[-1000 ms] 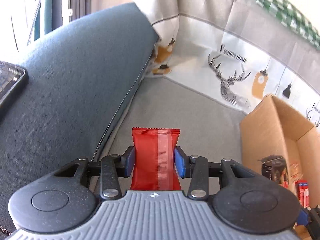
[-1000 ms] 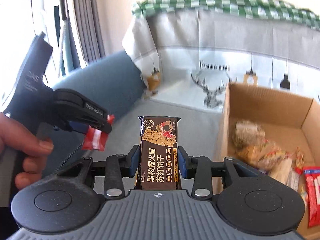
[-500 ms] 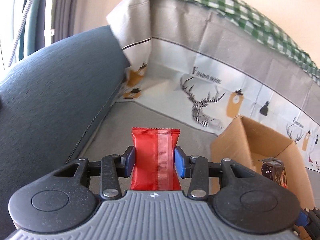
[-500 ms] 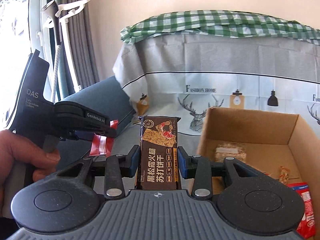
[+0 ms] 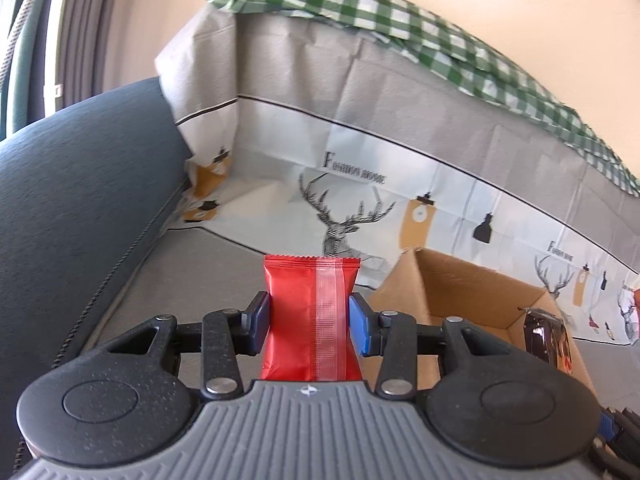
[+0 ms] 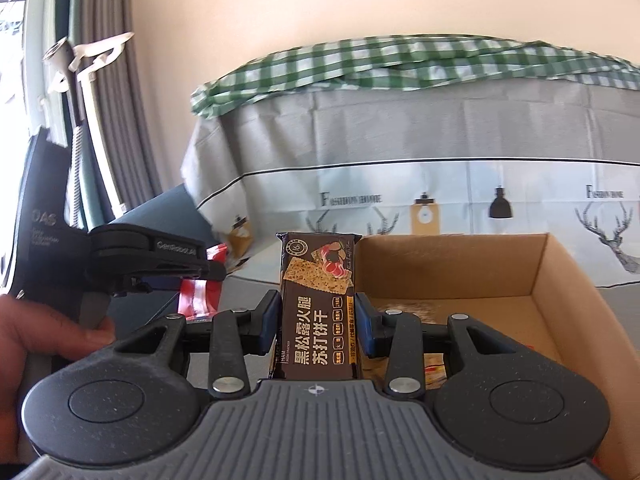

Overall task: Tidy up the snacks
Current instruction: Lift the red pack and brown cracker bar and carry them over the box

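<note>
Left wrist view: the left gripper (image 5: 309, 317) is clamped on a red snack packet (image 5: 310, 316), its blue fingers (image 5: 259, 317) pressing both long edges. The packet's long axis runs along the fingers, away from the camera, its crimped end uppermost and its seam strip facing the lens; its near end is hidden behind the gripper body. Beyond lies a grey sofa seat (image 5: 208, 264), a dark blue armrest (image 5: 72, 200) at left, and a backrest draped with a deer-print cloth (image 5: 360, 184) topped by a green checked cloth (image 5: 400, 16). An open cardboard box (image 5: 460, 280) stands on the seat at right. A dark wrapper (image 5: 546, 338) shows at its right edge, partly cut off.

Right wrist view: the right gripper (image 6: 317, 320) grips a dark brown soda cracker packet (image 6: 318, 304) by its long edges, long axis pointing forward, printed face toward the camera, its base hidden. The cardboard box (image 6: 560, 280) sits just right of it and beyond; its contents are blurred and mostly screened by the gripper. At left, a hand (image 6: 44, 340) holds the left gripper (image 6: 200, 276), seen side-on, with the red snack packet (image 6: 198, 296) in its fingers. Grey curtains (image 6: 112, 128) hang by a plain wall.
</note>
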